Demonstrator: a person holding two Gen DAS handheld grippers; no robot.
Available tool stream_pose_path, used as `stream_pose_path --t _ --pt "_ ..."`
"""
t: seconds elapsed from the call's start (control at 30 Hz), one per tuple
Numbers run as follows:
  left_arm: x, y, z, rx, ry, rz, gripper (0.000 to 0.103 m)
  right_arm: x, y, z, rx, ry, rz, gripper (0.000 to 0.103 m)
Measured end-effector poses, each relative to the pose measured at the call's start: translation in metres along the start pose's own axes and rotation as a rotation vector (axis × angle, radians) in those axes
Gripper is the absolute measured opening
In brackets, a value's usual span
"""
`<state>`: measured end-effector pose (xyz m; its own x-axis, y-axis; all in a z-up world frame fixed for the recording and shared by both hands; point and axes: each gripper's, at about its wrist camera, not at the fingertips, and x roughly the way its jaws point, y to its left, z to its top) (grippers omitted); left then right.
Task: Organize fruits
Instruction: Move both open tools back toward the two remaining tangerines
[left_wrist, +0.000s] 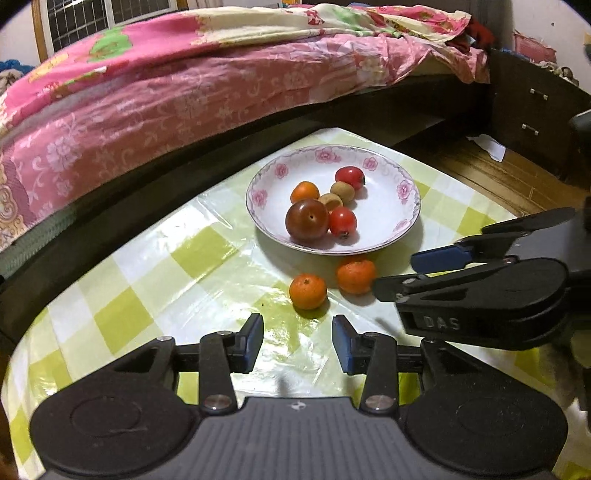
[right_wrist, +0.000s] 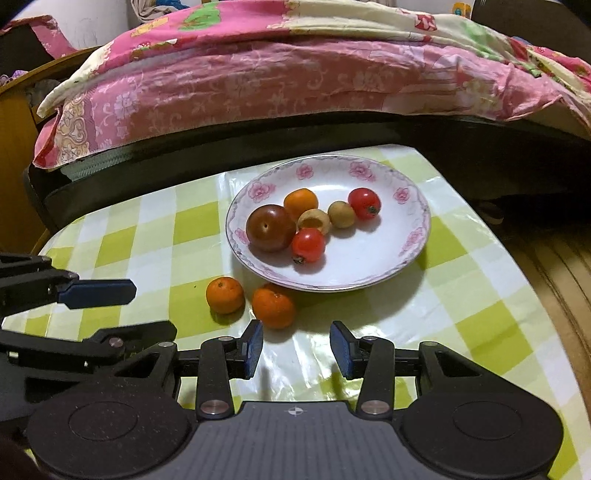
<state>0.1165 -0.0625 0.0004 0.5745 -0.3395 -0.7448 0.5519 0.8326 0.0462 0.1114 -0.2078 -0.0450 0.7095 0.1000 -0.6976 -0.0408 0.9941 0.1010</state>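
Observation:
A white floral plate (left_wrist: 384, 236) (right_wrist: 369, 262) on the checked tablecloth holds several fruits: a dark plum (left_wrist: 306, 220) (right_wrist: 270, 228), a small orange (left_wrist: 304, 192) (right_wrist: 300, 202), two red tomatoes and two brown longans. Two mandarins lie on the cloth just in front of the plate: one (left_wrist: 308, 291) (right_wrist: 225, 295) and another (left_wrist: 356, 275) (right_wrist: 273, 307). My left gripper (left_wrist: 297, 343) is open and empty, just short of the nearer mandarin. My right gripper (right_wrist: 295, 345) is open and empty, close behind the second mandarin. Each gripper shows at the side of the other's view.
A bed with a pink floral quilt (left_wrist: 166, 96) (right_wrist: 277, 81) runs along the table's far edge. A dark cabinet with drawers (left_wrist: 532, 110) stands at the right, over a wooden floor (left_wrist: 480, 173). The table edge drops off at the right (right_wrist: 524, 258).

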Motion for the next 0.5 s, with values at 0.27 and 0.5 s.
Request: stream_pose_path --t 0.27,0.5 --pt "0.013 0.011 -0.002 -0.028 0.029 -0.012 0.049 0.023 0.005 0.007 -0.036 -0.013 0.025 0.040" --pt "0.026 0.008 0.003 -0.011 0.038 -0.032 0.050 0.028 0.009 0.013 -0.066 -0.008 0.046 0.028"
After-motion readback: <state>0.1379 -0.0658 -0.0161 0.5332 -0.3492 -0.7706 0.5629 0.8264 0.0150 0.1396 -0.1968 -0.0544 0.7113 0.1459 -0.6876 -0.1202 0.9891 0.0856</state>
